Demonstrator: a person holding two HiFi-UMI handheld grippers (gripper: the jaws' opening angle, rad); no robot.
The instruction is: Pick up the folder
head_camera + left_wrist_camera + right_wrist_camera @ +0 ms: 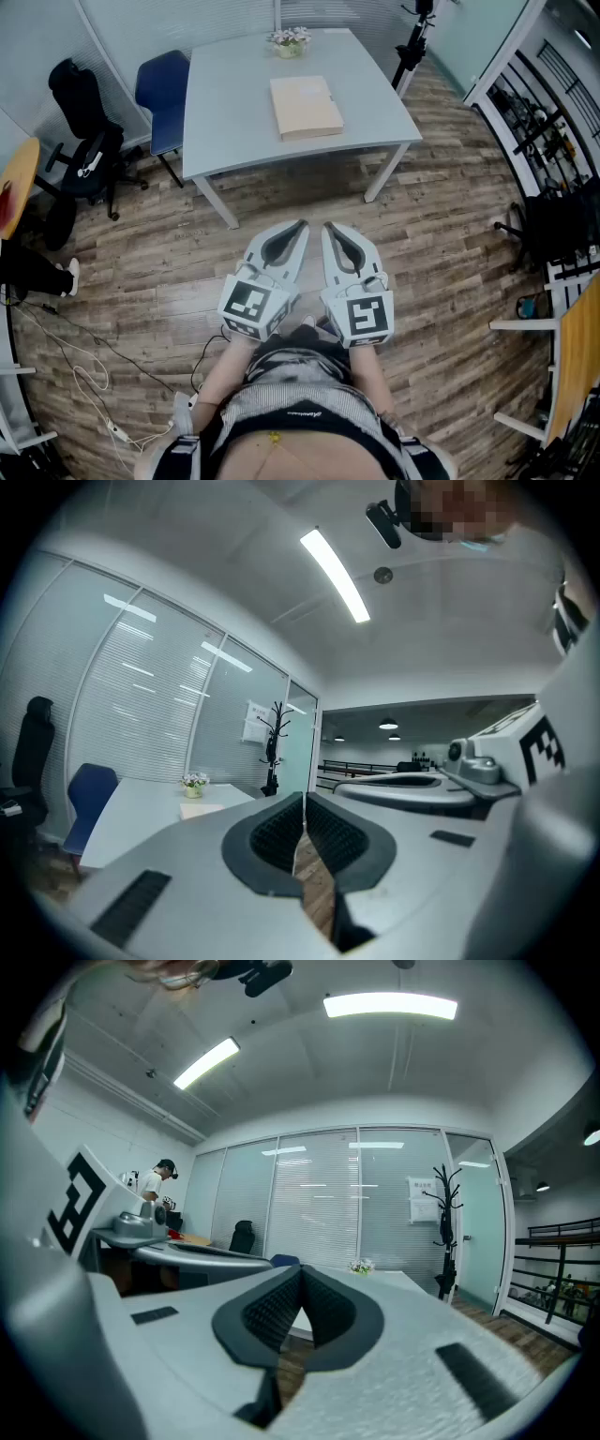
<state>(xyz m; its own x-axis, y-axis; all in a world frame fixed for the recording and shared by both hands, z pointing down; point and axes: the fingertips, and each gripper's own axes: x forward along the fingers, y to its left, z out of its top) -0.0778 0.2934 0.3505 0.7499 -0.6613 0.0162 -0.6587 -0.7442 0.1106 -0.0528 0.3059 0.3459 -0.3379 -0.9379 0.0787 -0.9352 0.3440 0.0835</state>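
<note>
A tan folder (305, 107) lies flat on the pale table (234, 122), far ahead of both grippers; it shows as a thin beige slab (202, 810) in the left gripper view. My left gripper (302, 225) and right gripper (327, 227) are held side by side close to the person's body, over the wooden floor, pointing level toward the table. Both are shut with nothing between the jaws, as the left gripper (303, 799) and right gripper (300, 1274) views show. The folder is hidden in the right gripper view.
A small flower pot (289, 43) stands at the table's far edge. A blue chair (164, 98) and a black office chair (84, 127) sit left of the table. Cables (89, 375) lie on the floor at left. Shelving (544, 122) lines the right side. A coat stand (273, 747) rises behind the table.
</note>
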